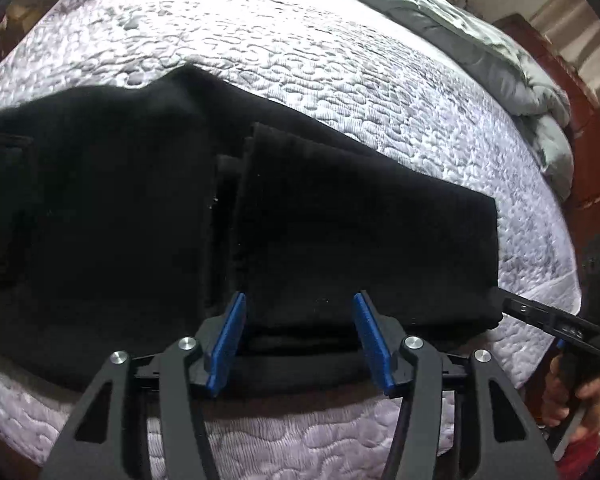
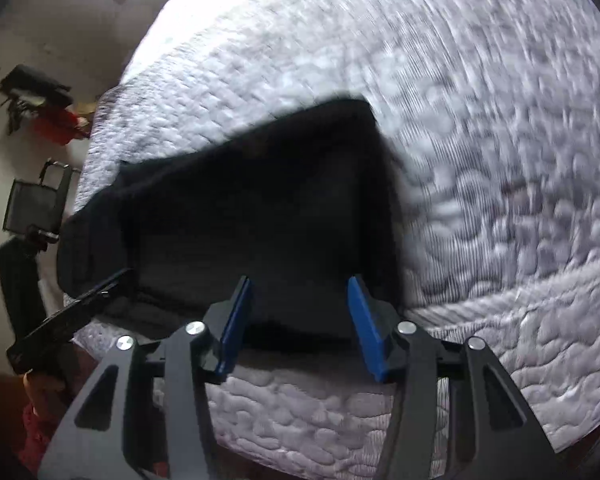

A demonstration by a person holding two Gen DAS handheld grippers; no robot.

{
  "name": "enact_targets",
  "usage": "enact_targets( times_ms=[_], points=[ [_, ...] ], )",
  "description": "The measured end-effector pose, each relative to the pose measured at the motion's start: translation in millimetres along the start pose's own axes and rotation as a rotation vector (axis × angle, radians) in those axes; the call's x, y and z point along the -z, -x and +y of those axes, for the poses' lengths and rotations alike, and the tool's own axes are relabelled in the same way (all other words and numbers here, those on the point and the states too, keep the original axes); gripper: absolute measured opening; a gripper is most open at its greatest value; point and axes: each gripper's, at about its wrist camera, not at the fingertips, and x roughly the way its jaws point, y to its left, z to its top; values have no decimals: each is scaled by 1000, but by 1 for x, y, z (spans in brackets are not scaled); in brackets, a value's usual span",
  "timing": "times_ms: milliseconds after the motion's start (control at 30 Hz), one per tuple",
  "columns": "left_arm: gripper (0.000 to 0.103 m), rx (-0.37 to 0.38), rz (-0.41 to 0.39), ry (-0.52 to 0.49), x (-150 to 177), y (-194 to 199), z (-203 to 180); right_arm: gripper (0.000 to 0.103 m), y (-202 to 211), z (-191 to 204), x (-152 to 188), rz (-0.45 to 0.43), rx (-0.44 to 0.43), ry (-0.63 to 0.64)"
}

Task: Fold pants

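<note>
Black pants (image 1: 148,216) lie folded along the near side of a white quilted mattress (image 1: 300,40). One end is folded back over the rest, with its edge on top (image 1: 364,224). My left gripper (image 1: 300,300) is open and empty, just above the near edge of the folded part. My right gripper (image 2: 300,284) is open and empty, over the near edge of the pants (image 2: 260,208) at their folded end. The right gripper also shows at the right of the left wrist view (image 1: 548,316), beside the pants' right end.
A grey duvet (image 1: 500,52) is bunched at the far side of the mattress. A red-brown wooden bed frame (image 1: 580,120) runs behind it. A black stand (image 2: 32,204) and wall items are left of the bed. The mattress front edge (image 2: 300,412) drops below my grippers.
</note>
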Motion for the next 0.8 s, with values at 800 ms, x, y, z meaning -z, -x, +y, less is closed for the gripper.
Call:
enact_targets(
  times_ms=[800],
  points=[
    [60, -94, -125, 486, 73, 115, 207, 59, -20, 117, 9, 11, 44, 260]
  ],
)
